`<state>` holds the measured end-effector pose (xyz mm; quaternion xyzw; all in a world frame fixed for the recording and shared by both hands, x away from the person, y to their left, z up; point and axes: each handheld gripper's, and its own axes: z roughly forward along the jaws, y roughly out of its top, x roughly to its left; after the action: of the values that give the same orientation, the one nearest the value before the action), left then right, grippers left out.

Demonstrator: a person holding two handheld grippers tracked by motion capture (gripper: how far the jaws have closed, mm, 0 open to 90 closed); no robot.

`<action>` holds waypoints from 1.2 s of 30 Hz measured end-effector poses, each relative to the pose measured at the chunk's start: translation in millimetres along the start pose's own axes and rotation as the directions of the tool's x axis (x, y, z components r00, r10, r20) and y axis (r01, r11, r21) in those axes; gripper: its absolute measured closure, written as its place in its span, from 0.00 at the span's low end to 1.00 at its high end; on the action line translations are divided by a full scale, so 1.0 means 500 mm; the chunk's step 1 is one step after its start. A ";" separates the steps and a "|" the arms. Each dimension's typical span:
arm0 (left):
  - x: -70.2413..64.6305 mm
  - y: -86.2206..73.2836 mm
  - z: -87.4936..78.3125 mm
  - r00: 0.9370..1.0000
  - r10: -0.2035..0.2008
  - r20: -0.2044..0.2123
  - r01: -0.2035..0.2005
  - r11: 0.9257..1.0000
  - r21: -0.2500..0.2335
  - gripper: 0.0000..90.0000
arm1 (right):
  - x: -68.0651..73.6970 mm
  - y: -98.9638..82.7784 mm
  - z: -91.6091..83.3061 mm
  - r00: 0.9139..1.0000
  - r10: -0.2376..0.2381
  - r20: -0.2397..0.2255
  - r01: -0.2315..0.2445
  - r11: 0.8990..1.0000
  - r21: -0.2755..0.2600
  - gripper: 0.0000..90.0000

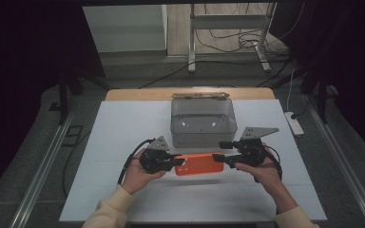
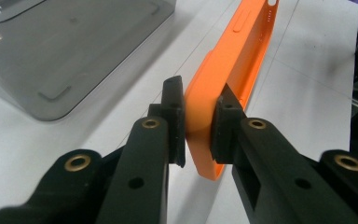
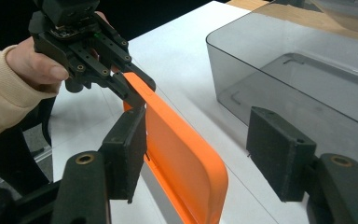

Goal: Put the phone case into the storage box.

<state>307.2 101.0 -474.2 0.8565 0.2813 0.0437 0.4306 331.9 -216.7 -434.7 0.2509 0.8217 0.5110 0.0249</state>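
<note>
Just near of the grey box [image 1: 203,122], the orange phone case [image 1: 198,164] hangs on edge above the white surface [image 1: 123,123]. The left hand-held gripper [image 1: 179,162] is clamped on its left end, probably carrying it alone. The right hand-held gripper [image 1: 218,157] has its jaws spread apart around the right end, pads not squeezing, so it looks like a handover.
</note>
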 end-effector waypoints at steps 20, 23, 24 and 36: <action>-0.009 0.008 0.007 0.999 0.041 -0.001 -0.041 0.999 0.023 0.87 | 0.001 -0.005 0.009 1.000 0.003 -0.005 -0.003 0.999 0.040 0.39; -0.010 0.011 0.008 0.999 0.045 -0.004 -0.045 0.999 0.022 0.87 | 0.002 -0.005 0.009 1.000 0.003 -0.007 -0.003 0.999 0.039 0.39; -0.010 0.011 0.009 0.999 0.045 -0.003 -0.045 0.999 0.023 0.87 | 0.003 -0.005 0.009 1.000 0.003 -0.008 -0.002 0.999 0.039 0.39; -0.014 0.016 0.010 0.998 0.058 -0.003 -0.058 0.998 0.029 0.87 | 0.009 -0.001 0.012 1.000 -0.005 -0.011 0.006 0.999 0.045 0.39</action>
<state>306.5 90.2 -470.2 0.8704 0.2577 0.0538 0.4162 329.5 -209.6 -436.9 0.2464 0.8338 0.4938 0.0162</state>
